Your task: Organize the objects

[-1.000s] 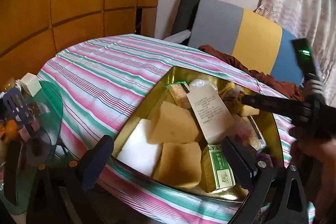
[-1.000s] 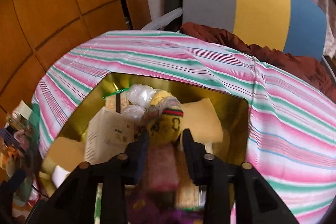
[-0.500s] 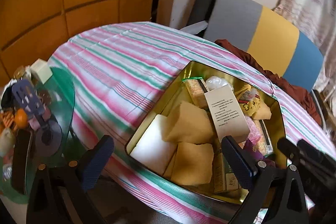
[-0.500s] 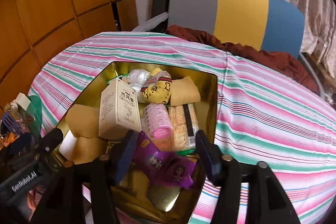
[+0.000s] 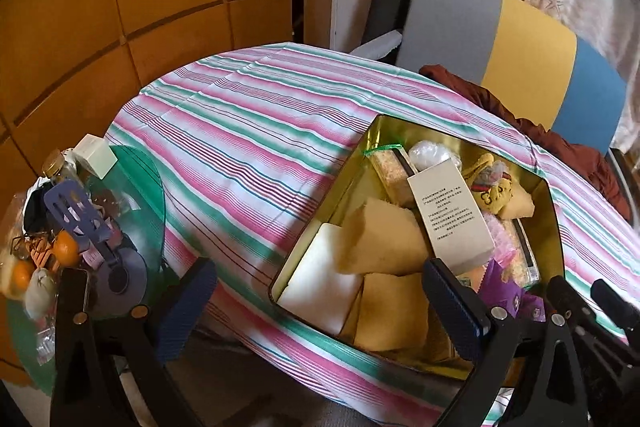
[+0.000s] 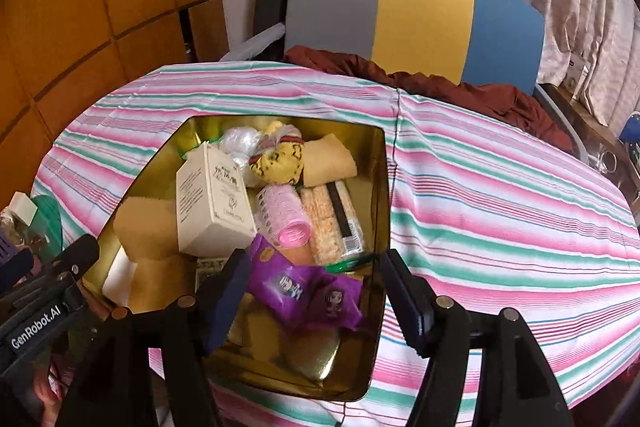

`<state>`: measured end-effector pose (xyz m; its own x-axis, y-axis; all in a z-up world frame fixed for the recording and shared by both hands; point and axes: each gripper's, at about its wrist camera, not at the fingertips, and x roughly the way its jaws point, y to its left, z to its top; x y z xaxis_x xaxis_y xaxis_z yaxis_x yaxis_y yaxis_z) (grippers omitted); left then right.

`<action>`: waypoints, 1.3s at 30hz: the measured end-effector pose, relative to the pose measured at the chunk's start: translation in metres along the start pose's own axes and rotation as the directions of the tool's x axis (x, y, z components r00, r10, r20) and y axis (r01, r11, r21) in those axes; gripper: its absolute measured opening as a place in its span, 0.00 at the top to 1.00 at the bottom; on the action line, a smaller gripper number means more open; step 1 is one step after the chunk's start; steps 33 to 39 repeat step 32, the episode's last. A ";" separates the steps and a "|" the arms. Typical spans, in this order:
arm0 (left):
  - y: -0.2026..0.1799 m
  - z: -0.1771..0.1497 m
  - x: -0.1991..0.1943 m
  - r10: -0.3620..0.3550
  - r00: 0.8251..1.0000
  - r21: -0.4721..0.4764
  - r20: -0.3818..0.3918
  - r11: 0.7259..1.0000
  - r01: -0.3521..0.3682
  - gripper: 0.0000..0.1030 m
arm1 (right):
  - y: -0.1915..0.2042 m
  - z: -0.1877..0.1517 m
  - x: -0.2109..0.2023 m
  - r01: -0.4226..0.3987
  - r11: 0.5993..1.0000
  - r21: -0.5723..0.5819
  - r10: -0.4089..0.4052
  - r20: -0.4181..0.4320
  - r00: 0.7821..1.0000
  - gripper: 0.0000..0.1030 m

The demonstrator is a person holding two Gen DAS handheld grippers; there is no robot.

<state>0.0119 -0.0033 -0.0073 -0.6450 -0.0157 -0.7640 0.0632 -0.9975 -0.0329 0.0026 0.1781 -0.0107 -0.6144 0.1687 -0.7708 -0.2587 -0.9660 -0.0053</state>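
I am holding the right gripper (image 6: pixel 312 291) with its fingers spread wide and gripping nothing, just above the near end of the shallow gold metal tin (image 6: pixel 382 211) that is resting on the pink, green and white striped tablecloth (image 6: pixel 500 211). I am holding the left gripper (image 5: pixel 320 307) likewise parted and empty, with the tin's near corner (image 5: pixel 276 287) lying ahead and to its right. Directly between the right fingertips is lying the crinkled purple snack packet (image 6: pixel 304 291), inside the tin; beyond it are sitting the ribbed pink hair roller (image 6: pixel 282 215), the cream cardboard box with printed text (image 6: pixel 212 199), the clear-wrapped crispy bar (image 6: pixel 332 219), the yellow patterned fabric pouch (image 6: pixel 280 163) and several tan sponge blocks (image 5: pixel 380 235), all loosely heaped rather than aligned. I am judging the gathering largely done, since no loose item is showing on the cloth; what may be remaining is tidying the pile or fitting a lid, though no lid is visible. Beyond the left gripper's left finger, a round green glass side table (image 5: pixel 154 195) is carrying unrelated clutter.
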 end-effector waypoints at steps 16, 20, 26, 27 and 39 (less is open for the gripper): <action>-0.012 -0.001 -0.001 0.058 0.998 0.080 0.010 0.995 -0.058 0.00 | -0.003 0.003 -0.005 0.005 1.000 0.028 -0.006 0.033 0.999 0.34; -0.013 -0.002 0.000 0.044 0.999 0.082 -0.001 0.996 -0.043 0.00 | -0.001 0.003 -0.006 0.006 1.000 0.021 -0.006 0.041 0.999 0.34; -0.017 -0.002 -0.003 0.028 1.000 0.096 -0.002 0.995 -0.028 0.00 | -0.003 0.003 -0.007 0.011 1.000 0.026 -0.012 0.051 0.999 0.34; -0.018 -0.003 -0.004 0.029 1.000 0.098 -0.002 0.995 -0.029 0.00 | -0.004 0.003 -0.007 0.011 1.000 0.027 -0.013 0.050 0.999 0.34; -0.021 -0.005 -0.004 0.036 0.999 0.110 0.004 0.993 -0.037 0.01 | -0.005 0.003 -0.007 0.011 0.999 0.032 -0.013 0.048 0.999 0.34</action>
